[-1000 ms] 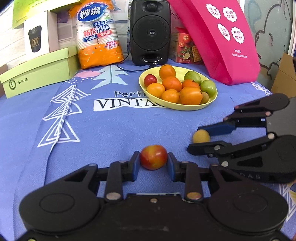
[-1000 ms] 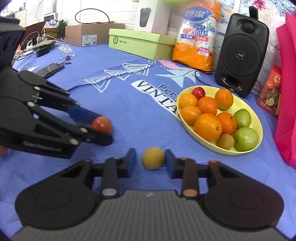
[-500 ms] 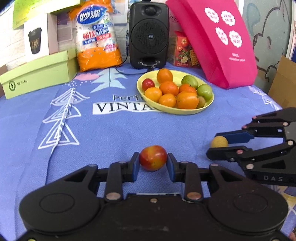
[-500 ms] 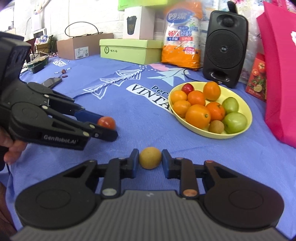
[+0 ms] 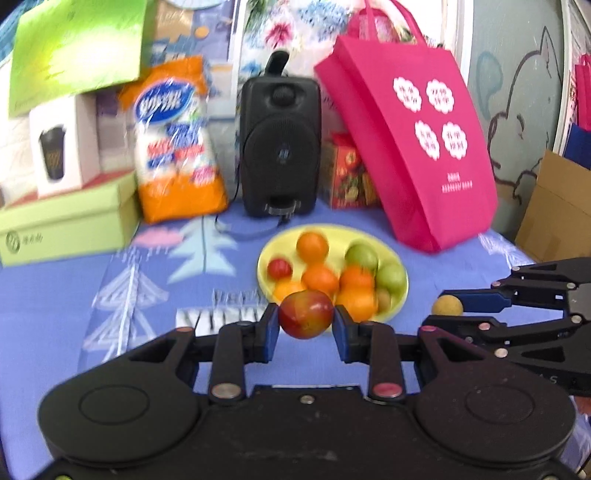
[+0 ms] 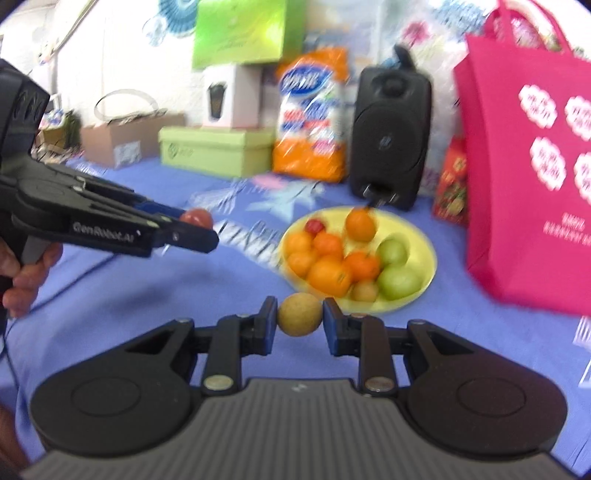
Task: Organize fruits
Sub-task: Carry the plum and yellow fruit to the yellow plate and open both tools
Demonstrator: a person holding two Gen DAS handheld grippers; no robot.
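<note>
Both views are bright and evenly lit, with no hard shadows on the blue table. Motion blur smears the background: the print on the orange bag and the fruit in the yellow plate is soft. The near black tongs stay sharper. Fisheye distortion bends the edges, and the corners are dark. The green box lid shows pale glare.

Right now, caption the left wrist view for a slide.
Left gripper holds a red apple before the yellow fruit plate.

Matt black plastic left gripper and right gripper; glossy smooth apple; printed cloth tablecloth; crinkly glossy plastic cup pack.
</note>
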